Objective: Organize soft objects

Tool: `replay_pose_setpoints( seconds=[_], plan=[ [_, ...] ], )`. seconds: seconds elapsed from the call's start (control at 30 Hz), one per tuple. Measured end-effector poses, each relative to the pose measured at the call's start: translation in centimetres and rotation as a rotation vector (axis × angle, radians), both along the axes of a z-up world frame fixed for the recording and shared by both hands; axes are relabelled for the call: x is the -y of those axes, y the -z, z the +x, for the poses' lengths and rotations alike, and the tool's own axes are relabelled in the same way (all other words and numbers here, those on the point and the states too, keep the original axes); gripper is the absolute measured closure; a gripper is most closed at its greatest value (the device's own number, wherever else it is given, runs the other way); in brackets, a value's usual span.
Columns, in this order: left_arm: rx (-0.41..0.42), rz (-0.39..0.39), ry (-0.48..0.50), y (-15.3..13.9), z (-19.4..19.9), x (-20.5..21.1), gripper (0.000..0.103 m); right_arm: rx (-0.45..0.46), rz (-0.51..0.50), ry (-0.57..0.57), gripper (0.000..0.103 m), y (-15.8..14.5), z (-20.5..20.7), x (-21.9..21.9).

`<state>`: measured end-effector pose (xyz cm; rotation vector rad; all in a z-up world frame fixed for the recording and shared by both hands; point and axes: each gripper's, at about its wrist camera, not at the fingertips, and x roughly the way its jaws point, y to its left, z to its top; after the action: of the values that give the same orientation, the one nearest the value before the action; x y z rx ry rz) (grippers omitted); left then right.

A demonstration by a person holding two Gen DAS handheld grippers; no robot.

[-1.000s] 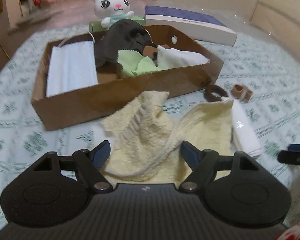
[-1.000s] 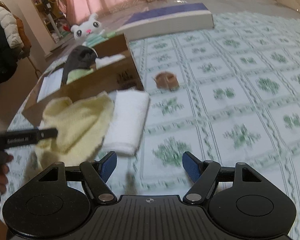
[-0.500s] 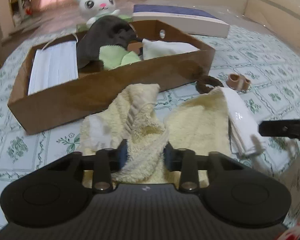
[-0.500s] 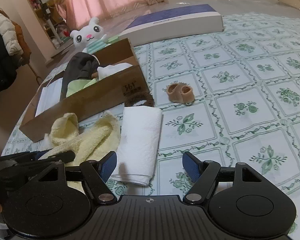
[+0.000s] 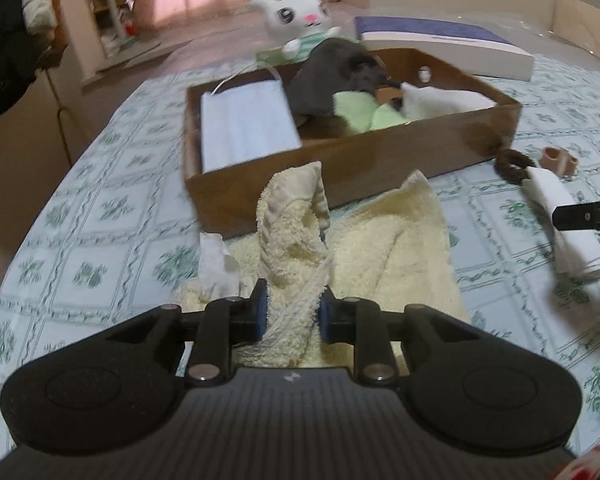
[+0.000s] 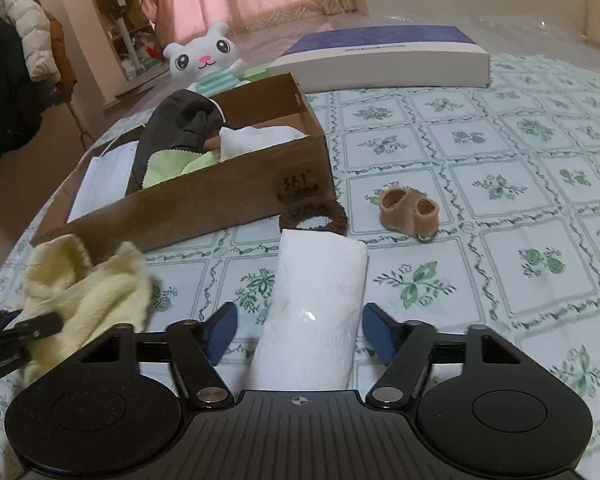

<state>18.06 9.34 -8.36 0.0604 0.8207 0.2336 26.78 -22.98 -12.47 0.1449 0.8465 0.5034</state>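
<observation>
Although the left gripper [image 5: 292,312] is plainly pinching a fold of the pale yellow towel [image 5: 364,240], the cloth hides the inner faces of its blue pads, and the towel's near edge is cut off behind the gripper body. That towel lies crumpled on the patterned tabletop [image 6: 500,280], just in front of the cardboard box [image 6: 228,204]. A small white scrap [image 5: 216,264] beside the towel is too blurred to identify. The right gripper [image 6: 300,328] is spread wide, its fingers either side of a rolled white cloth [image 6: 316,300] without touching it; the roll's near end disappears under the gripper. Behind the roll, a dark brown hair scrunchie [image 6: 314,216] is partly covered by it, and a tan two-holed item [image 6: 410,208] sits apart, its nature unclear. Inside the box, a face mask [image 5: 244,124], a dark grey fabric piece [image 6: 176,136], a green cloth [image 6: 172,166] and a white cloth [image 6: 256,140] overlap, hiding the box floor. The box's end panel reads "361°" [image 6: 296,182], with smaller print below it unreadable. A white plush toy [image 6: 206,62] is half hidden behind the box, and the flat purple-topped box [image 6: 380,60] carries lettering too small to read.
</observation>
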Motion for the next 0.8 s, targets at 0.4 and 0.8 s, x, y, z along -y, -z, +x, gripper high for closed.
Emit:
replay_pose_setpoints(
  seconds=[0.4, 0.8],
  plan=[
    [-0.022, 0.002, 0.014, 0.1, -0.5, 0.5, 0.08, 0.026, -0.108, -0.038, 0.08, 1.0, 0.2, -0.8],
    [-0.008, -0.039, 0.036, -1.2, -3.3, 1.6, 0.081, -0.004, -0.037, -0.072, 0.082, -0.5, -4.3, 1.6]
  ],
)
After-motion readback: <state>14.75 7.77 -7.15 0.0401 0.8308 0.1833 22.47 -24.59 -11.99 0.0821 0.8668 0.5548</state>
